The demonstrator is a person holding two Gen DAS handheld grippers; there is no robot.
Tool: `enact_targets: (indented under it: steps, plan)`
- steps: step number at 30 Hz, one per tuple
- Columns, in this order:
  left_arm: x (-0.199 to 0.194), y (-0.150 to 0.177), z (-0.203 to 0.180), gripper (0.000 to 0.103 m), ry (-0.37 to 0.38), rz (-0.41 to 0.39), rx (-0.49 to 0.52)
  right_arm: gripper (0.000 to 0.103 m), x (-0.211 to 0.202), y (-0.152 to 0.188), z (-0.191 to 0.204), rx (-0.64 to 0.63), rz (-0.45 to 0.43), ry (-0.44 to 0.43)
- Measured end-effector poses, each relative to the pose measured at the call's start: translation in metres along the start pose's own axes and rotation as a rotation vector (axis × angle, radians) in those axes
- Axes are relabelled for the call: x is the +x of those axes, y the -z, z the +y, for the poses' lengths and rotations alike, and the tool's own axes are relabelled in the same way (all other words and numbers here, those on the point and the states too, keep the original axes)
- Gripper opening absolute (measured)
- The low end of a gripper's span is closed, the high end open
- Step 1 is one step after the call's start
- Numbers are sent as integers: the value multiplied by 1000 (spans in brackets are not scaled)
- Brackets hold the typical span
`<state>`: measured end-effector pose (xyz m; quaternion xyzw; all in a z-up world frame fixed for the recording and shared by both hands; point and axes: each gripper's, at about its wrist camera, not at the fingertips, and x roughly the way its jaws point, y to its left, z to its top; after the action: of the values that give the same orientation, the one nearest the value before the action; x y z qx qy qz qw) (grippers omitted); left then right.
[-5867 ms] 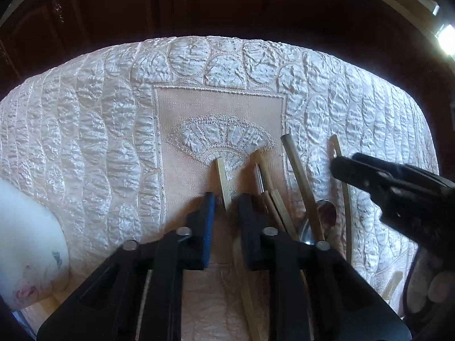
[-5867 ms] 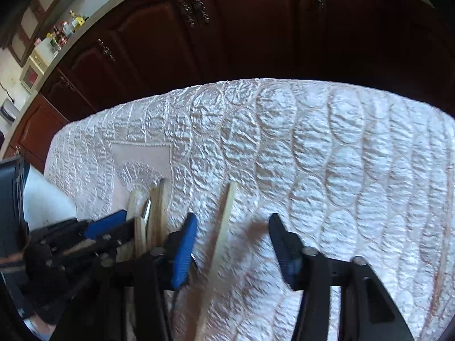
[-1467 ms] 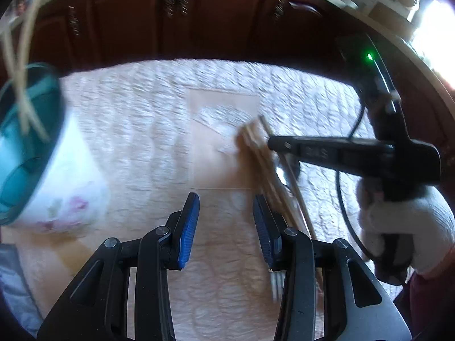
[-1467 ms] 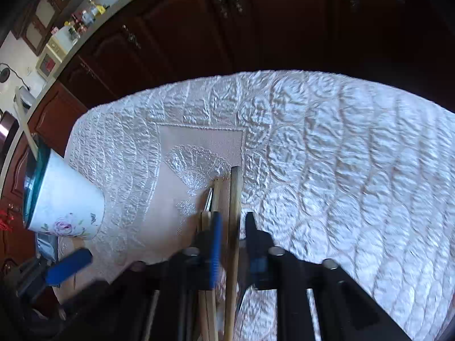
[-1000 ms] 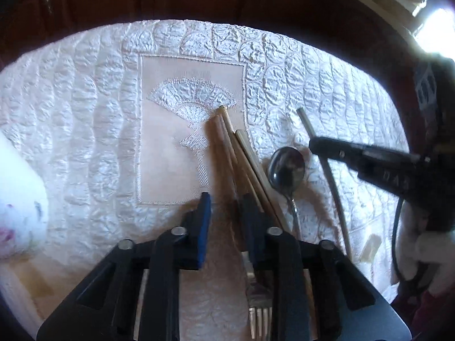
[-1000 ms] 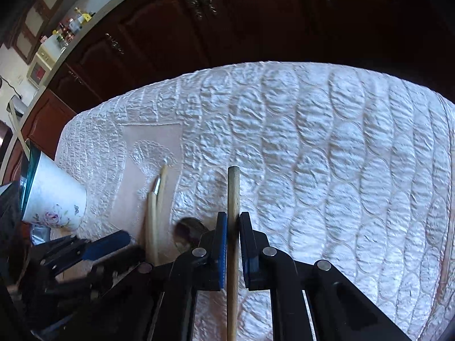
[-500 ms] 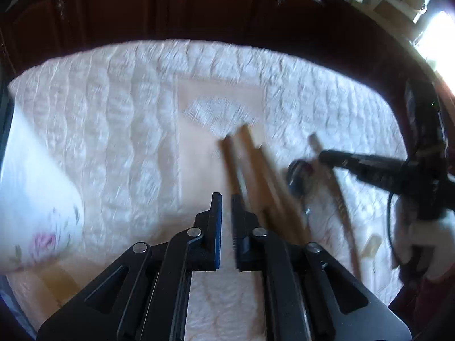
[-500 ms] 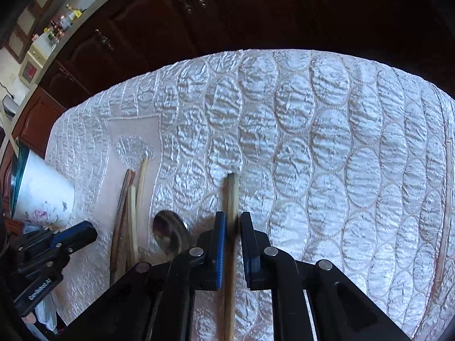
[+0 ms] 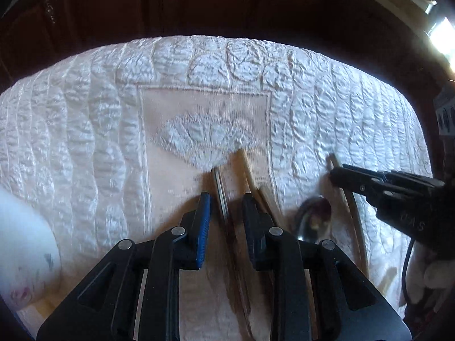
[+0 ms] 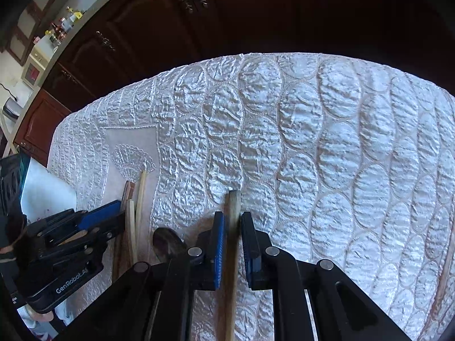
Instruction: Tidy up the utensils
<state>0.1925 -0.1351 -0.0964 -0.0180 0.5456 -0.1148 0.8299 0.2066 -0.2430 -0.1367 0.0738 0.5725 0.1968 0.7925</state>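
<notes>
Left gripper (image 9: 226,207), part-open, straddles a flat utensil handle (image 9: 220,193) on the cloth for pickup; right gripper (image 10: 230,227), jaws narrowly apart, brackets a wooden stick (image 10: 231,227), grip uncertain, spoon (image 10: 167,244) just left.

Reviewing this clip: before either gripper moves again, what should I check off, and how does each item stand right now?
1. Right gripper clamped on the wooden stick: ok.
2. Stick lifted off the tablecloth: cannot tell, it is blurred.
3. Left gripper closed on the thin utensil: not ok, the jaws straddle it, open.
4. Cup in view for drop-off: ok, at the left edge.
5. Spoon untouched by either gripper's fingers: ok, lying between them.
</notes>
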Motion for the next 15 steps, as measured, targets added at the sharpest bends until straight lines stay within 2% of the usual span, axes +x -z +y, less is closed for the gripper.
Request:
enact_targets:
  steps: [1,2,7,15]
  plan:
    - [1,-1,-2,14,-4,-4,6,10,1,-1,0,4,-4,-4]
    - [2,-2,-2,12,-7,-5,10,8,1,-2,0,1,-9,-2]
    - [-20,1,14,10,76,-21,-34,8,-16,2,5,-21,-55,-14]
    - [-111,26,32,10,149,-167,-24,8,-89,17,27,-70,-194,-61]
